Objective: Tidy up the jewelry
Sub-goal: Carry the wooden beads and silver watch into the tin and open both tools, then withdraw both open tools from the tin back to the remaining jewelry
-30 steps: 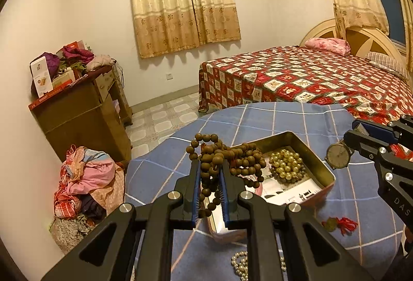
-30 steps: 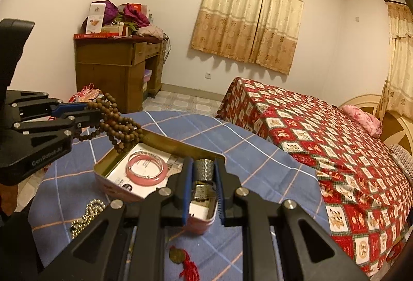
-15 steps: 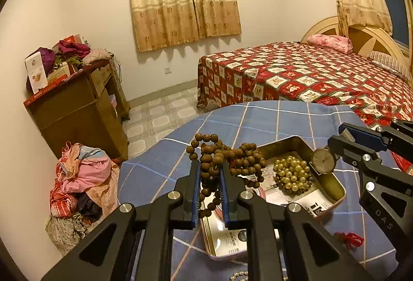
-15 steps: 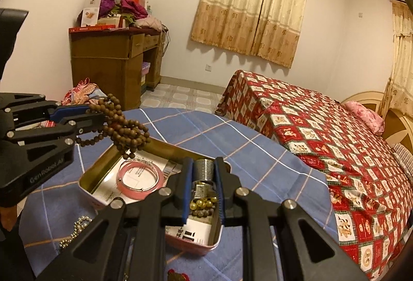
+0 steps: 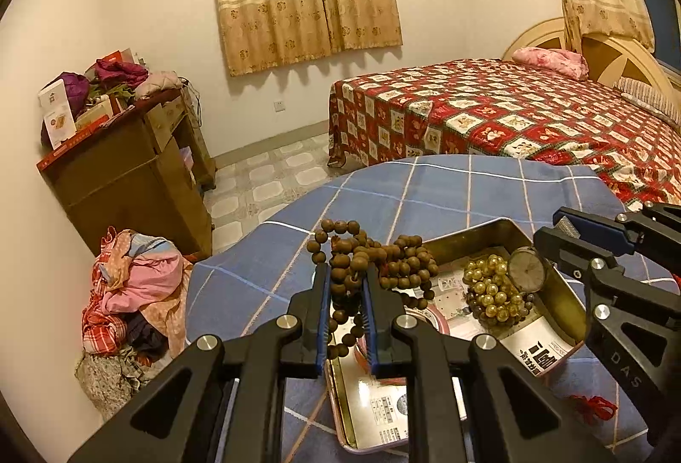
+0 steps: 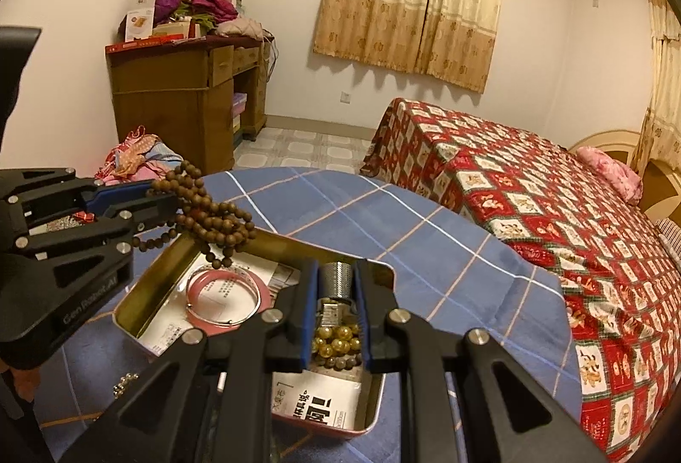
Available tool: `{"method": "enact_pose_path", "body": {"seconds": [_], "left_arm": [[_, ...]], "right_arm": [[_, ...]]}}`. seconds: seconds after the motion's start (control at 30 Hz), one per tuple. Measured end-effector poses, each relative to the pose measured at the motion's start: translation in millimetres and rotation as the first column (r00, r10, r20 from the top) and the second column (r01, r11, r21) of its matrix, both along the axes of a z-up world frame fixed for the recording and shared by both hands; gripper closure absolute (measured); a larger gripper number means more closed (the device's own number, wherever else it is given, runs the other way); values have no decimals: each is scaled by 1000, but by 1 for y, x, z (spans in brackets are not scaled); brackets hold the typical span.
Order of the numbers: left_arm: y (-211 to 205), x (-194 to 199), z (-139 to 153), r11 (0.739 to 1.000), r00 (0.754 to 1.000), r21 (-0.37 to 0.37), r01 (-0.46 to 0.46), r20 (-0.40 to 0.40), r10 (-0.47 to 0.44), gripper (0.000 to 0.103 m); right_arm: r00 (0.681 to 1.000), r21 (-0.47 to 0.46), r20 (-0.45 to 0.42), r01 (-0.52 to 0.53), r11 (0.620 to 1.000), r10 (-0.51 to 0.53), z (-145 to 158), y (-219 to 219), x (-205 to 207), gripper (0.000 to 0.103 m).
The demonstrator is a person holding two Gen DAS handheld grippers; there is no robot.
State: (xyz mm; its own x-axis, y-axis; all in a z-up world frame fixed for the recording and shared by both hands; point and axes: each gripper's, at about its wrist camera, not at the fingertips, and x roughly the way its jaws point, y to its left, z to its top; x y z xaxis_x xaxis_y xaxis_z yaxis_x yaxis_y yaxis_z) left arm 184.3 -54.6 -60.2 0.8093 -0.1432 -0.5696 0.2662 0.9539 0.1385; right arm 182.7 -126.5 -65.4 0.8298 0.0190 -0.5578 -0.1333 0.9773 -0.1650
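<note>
**A:** So what are your jaws doing right now?

**B:** Your left gripper [image 5: 347,292] is pinching narrow on one bundle of brown wooden beads [image 5: 366,256], loops spilling out over the near corner of the tin [image 5: 566,292]. Your right gripper [image 6: 336,284] is clamping one watch [image 5: 527,269] by its metal band, the dial hanging over the tin's far end.

**A:** And what's sitting in the tin?

**B:** You're looking at one open metal tin on the blue checked tablecloth [image 6: 383,216]. Inside it: one cluster of gold pearls [image 5: 493,288] right under the watch, one pink bangle [image 6: 225,295] with a thin silver bangle lying on it, and printed paper lining the bottom.

**A:** Anything outside it?

**B:** One silvery bead string [image 6: 124,382] is lying on the cloth near the tin, plus one red tassel charm [image 5: 593,407] on the other side. Can't tell more about those.
</note>
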Motion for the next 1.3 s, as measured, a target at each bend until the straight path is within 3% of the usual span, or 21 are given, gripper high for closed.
{"method": "enact_pose_path", "body": {"seconds": [0.5,0.73,0.8,0.83,0.87,0.93,1.3], "left_arm": [[-2,6,-15,1000,999,12,22,-34,-22,90],[-5,11,-24,998,999,65,4,-49,-1,88],[-7,10,-28,996,998,89,3,-55,2,81],[-7,9,-29,994,999,110,-10,-49,16,63],[-7,6,-29,993,999,121,-18,-38,23,39],[-3,-3,-26,991,999,130,-41,12,39,23],[7,-8,-31,988,997,132,-77,-8,79,23]], "right_arm": [[998,19,-61,8,1000,-7,-18,-6,13,84],[997,25,-78,12,1000,-10,-22,-7,16,83],[997,29,-70,19,999,-17,-22,-10,15,81],[997,27,-68,25,999,-23,-22,-10,15,78],[997,27,-68,31,999,-29,-21,-11,14,66],[997,17,-56,50,999,-49,-19,-13,9,57],[996,17,-51,80,997,-79,-20,-16,-15,48]]}}
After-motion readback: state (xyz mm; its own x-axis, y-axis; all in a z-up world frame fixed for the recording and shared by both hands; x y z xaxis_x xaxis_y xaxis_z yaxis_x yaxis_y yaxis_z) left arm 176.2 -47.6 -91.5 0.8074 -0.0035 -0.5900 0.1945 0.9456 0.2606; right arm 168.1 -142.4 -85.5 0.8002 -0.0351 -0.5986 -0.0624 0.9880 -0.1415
